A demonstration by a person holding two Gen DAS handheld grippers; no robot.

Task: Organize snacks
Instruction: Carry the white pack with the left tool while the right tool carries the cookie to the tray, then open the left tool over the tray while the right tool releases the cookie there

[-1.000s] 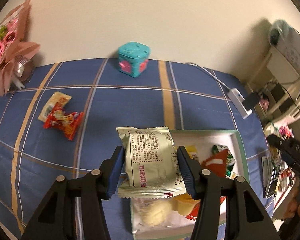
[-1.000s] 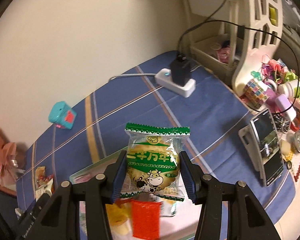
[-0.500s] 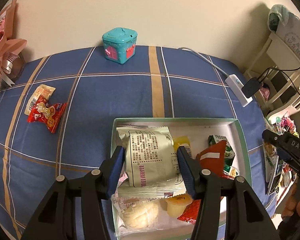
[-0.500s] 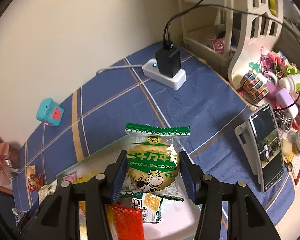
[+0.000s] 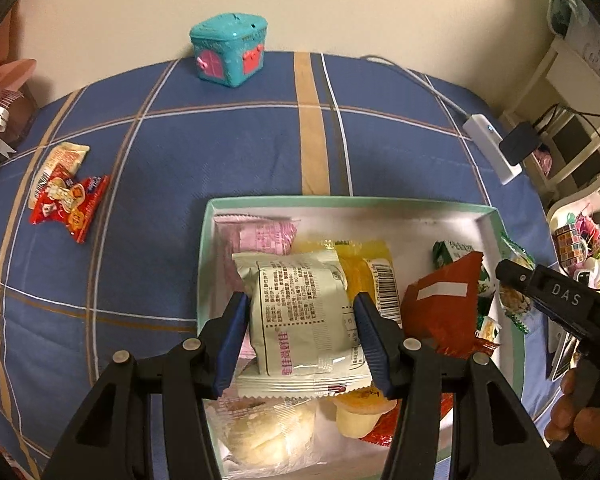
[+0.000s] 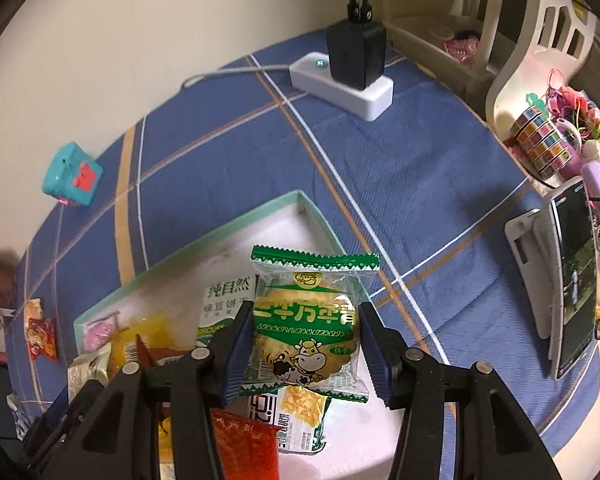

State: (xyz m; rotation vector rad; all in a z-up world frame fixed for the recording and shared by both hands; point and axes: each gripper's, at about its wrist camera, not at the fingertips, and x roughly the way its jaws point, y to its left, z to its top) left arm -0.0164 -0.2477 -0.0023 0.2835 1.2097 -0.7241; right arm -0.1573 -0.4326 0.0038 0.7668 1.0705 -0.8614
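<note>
Both tongs are clamped about a third open on one snack each, right over the shallow green-rimmed white cardboard box [image 5: 380, 201]: the left gripper [image 5: 302, 338] pinches a pale green printed foil packet [image 5: 300, 312], the right gripper [image 6: 306, 354] a green-and-clear cow-print biscuit packet [image 6: 306, 320]. Two more packets, one red [image 5: 70, 208] and one cream [image 5: 60, 160], lie on the blue plaid cloth [image 5: 220, 152] left of the box. One teal toy house [image 5: 230, 54] sits beyond it.

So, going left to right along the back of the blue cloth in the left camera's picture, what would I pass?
Pink bouquet → red snack packets → teal toy box → white power strip.
</note>
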